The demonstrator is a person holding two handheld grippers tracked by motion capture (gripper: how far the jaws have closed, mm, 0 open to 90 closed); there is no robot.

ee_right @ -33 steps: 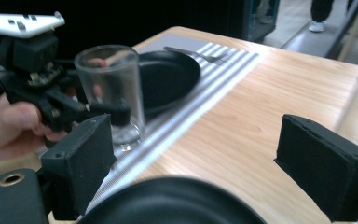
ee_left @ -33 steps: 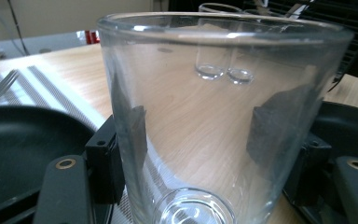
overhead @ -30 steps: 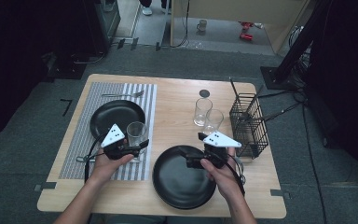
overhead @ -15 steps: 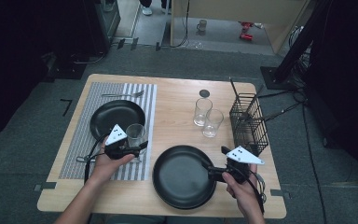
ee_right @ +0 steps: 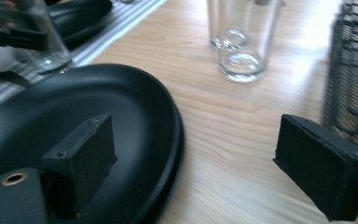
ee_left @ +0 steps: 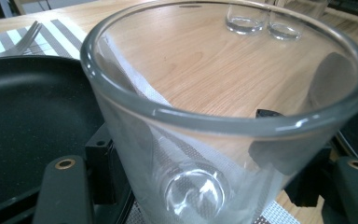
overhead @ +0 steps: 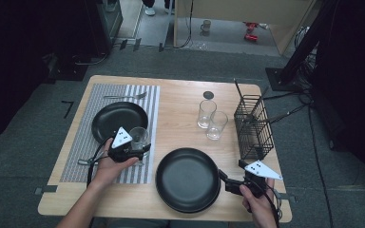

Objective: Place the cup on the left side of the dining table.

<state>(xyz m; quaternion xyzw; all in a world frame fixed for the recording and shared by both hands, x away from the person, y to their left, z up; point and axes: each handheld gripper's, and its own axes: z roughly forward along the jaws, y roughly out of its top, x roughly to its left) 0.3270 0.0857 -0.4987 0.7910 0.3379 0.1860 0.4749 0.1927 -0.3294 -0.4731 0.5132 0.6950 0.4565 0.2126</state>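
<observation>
From above, the left claw (overhead: 134, 151) is gripping a glass (overhead: 139, 137) on the striped mat (overhead: 81, 142). Its own camera is showing the jaws pinching it. The right claw's (ee_right: 191, 163) jaws are gaping empty, straddling the front plate's (ee_right: 74, 121) rim, so the plate isn't grabbed yet.

I count three glasses: one (overhead: 138, 137) between my left fingers, two more, one (overhead: 206, 113) and another (overhead: 217, 125), standing together ahead of my right fingers. Black plates: two, one (overhead: 119, 119) just beyond my left fingers, one (overhead: 187, 179) just left of my right fingers. One fork (overhead: 126, 96) far ahead of the left fingers. One striped placemat (overhead: 83, 142). One wire basket (overhead: 253, 127) ahead of the right fingers. One small dark round disc (overhead: 208, 95) beyond the glass pair.
</observation>
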